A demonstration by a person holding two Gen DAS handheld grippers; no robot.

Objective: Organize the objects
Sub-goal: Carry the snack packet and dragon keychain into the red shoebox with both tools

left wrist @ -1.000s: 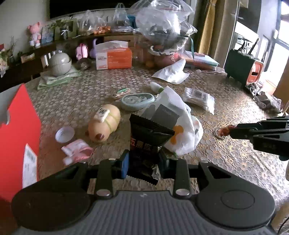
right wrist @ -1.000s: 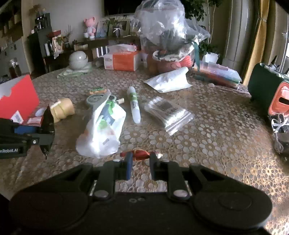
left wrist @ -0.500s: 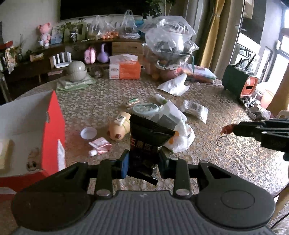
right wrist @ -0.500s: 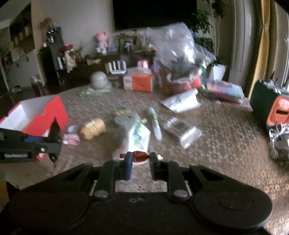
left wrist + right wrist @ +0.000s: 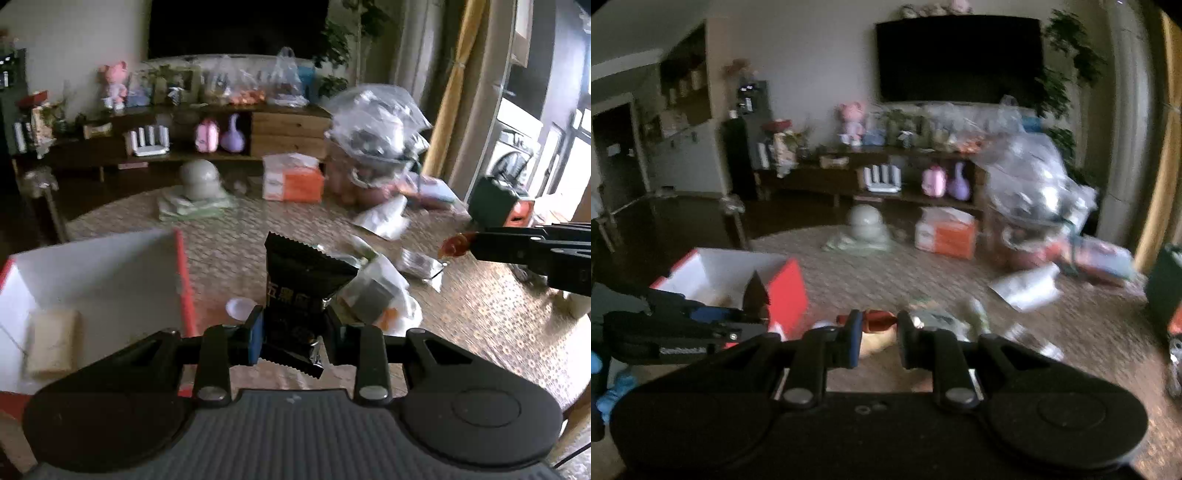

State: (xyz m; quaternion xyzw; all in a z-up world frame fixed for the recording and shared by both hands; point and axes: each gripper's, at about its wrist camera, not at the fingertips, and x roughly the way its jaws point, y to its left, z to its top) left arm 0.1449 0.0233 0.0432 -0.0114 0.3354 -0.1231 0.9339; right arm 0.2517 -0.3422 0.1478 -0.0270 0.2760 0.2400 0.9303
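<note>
My left gripper (image 5: pixel 293 328) is shut on a black snack packet (image 5: pixel 299 291) with a zigzag top edge, held upright above the table. To its left stands an open red box (image 5: pixel 110 280) with a white inside and a pale flat thing on its floor. My right gripper (image 5: pixel 875 325) is shut on a small red wrapped candy (image 5: pixel 877 320); in the left wrist view that candy (image 5: pixel 456 245) sticks out of the dark gripper at the right edge. In the right wrist view the red box (image 5: pixel 738 280) lies at the left, behind the left gripper and its packet (image 5: pixel 755 295).
On the patterned round table lie a white plastic bag (image 5: pixel 384 299), a small white lid (image 5: pixel 240 307), an orange tissue box (image 5: pixel 295 179), a grey bowl on cloths (image 5: pixel 201 181), a big clear bag (image 5: pixel 376 125) and a green-and-orange case (image 5: pixel 498 206). A shelf stands behind.
Both grippers have risen from the table with their loads still gripped. The table items have dropped lower in both views, and the red box's open top has come into sight.
</note>
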